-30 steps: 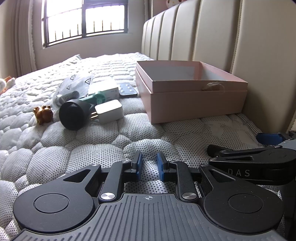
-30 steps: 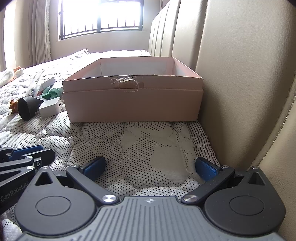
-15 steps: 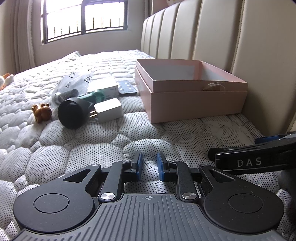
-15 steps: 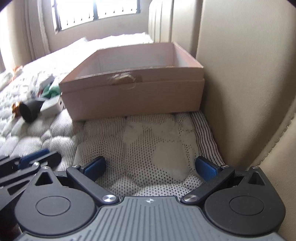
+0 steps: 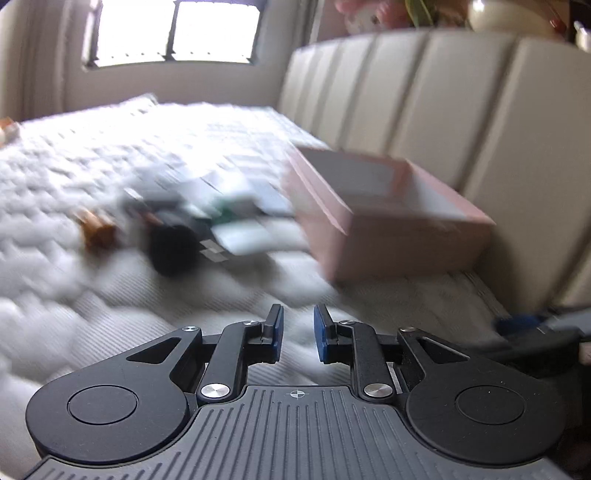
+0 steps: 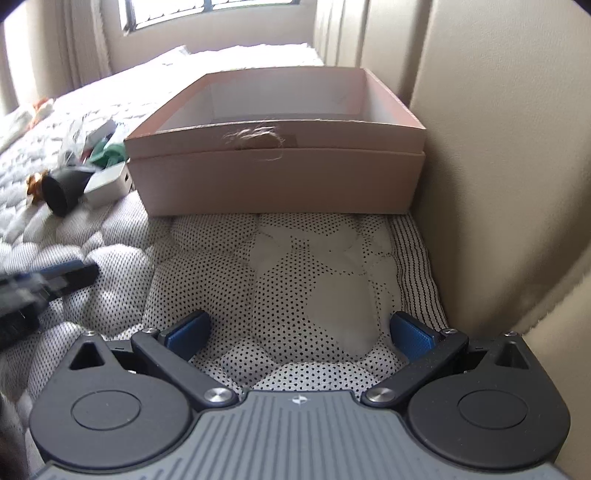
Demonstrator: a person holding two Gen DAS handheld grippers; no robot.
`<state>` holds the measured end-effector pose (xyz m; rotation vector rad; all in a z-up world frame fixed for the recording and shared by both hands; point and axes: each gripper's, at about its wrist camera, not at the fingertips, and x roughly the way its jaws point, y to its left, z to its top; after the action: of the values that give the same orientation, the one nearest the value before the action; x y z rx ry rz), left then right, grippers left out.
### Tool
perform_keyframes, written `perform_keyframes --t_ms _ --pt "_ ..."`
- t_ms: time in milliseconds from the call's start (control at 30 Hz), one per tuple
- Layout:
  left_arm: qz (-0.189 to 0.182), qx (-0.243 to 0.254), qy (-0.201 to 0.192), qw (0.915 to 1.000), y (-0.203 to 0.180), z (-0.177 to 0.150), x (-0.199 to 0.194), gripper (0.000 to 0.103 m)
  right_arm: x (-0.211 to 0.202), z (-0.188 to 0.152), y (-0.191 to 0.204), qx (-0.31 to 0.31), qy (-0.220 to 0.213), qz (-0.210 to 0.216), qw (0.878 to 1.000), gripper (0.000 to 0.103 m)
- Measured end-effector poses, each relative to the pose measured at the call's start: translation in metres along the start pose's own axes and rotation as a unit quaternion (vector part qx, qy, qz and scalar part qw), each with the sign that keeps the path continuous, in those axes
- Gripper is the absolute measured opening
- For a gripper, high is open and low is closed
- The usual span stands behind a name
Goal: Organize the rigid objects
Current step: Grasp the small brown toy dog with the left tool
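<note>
An open pink box (image 6: pixel 277 162) stands on the mattress against the headboard; it also shows blurred in the left wrist view (image 5: pixel 388 221). Left of it lies a pile of small things: a black cup-shaped object (image 6: pixel 62 186) (image 5: pixel 171 251), a white plug adapter (image 6: pixel 107 184) (image 5: pixel 245 236), a small brown figurine (image 6: pixel 35 181) (image 5: pixel 98 230), a green item (image 6: pixel 109 153) and plastic bags. My left gripper (image 5: pixel 298 334) is above the mattress, its jaws nearly together with a narrow gap, empty. My right gripper (image 6: pixel 299 332) is wide open and empty, short of the box.
The padded beige headboard (image 6: pixel 498 147) runs along the right, close to the box and to my right gripper. The quilted white mattress (image 6: pixel 295 266) stretches left toward a bright window (image 5: pixel 173 33). The left gripper's tip (image 6: pixel 48 280) shows at the right view's left edge.
Both grippers have risen and tilted down, so the box and pile sit lower in view. The left view is motion-blurred. Jaw openings look unchanged.
</note>
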<state>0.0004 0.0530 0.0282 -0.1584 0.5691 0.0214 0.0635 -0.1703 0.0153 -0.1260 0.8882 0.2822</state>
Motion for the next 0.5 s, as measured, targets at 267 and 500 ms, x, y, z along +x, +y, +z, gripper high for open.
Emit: perform_keyframes --t_ms 267,500 --pt "0.044 -0.063 -0.008 0.9971 0.085 0.052 -0.006 0.021 -0.025 0.001 0.006 0.002 -0.025 0.039 0.999 0.103" --pt "0.092 -0.117 0.014 0.9888 0.143 0.078 0.013 0.021 -0.061 -0.005 0.037 -0.030 -0.108 0.065 0.992 0.103"
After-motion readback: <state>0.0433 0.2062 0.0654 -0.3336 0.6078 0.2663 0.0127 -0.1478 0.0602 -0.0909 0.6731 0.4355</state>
